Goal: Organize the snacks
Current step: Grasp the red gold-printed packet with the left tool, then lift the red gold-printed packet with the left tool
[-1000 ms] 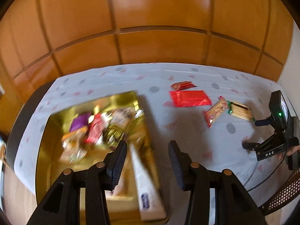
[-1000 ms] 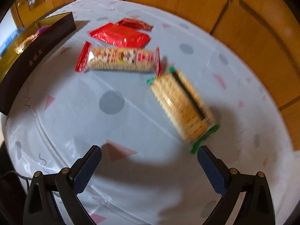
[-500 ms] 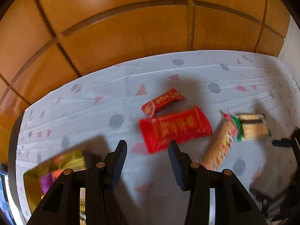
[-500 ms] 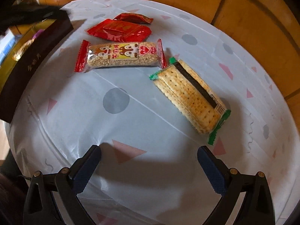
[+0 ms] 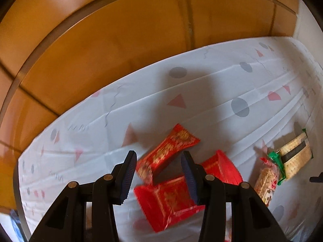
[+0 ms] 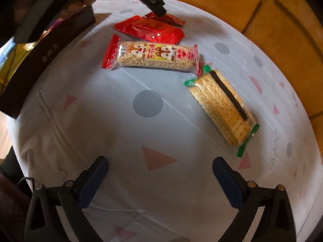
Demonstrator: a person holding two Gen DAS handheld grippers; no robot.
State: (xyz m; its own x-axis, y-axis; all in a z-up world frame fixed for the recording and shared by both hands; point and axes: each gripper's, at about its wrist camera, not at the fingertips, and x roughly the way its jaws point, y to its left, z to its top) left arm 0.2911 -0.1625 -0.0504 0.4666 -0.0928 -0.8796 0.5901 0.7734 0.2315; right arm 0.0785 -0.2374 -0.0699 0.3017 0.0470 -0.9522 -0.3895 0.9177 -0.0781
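**Wood-panel room, left gripper over the red packets**

Wood panels ran behind a table with a white cloth (image 6: 149,191) printed with grey dots and pink triangles. Four snacks lay loose on it. The left gripper (image 5: 158,176) was pointed down over two of them, jaws partly open and nothing clamped. The small red packet (image 5: 171,151) sat right between and just past its tips, long axis running diagonally up and to the right in the left wrist view, so roughly along the gap, not across it. The big red packet (image 5: 171,201) lay under the tips, just beside the small one and seemingly touching it. From the right wrist view one left jaw tip hung right above the small red packet (image 6: 171,20).

The right gripper (image 6: 160,181) was wide open, empty, hovering above bare cloth. The cracker pack (image 6: 222,109) was nearest it, ahead and to its right, lying diagonally. The grain bar (image 6: 153,57) lay crosswise further on, its end next to the crackers.

The dark box (image 6: 40,60) with gold lining stood at the left edge, already holding some wrapped sweets. Likely the left gripper takes the small red packet; a wrist roll may be needed to pinch its short side.
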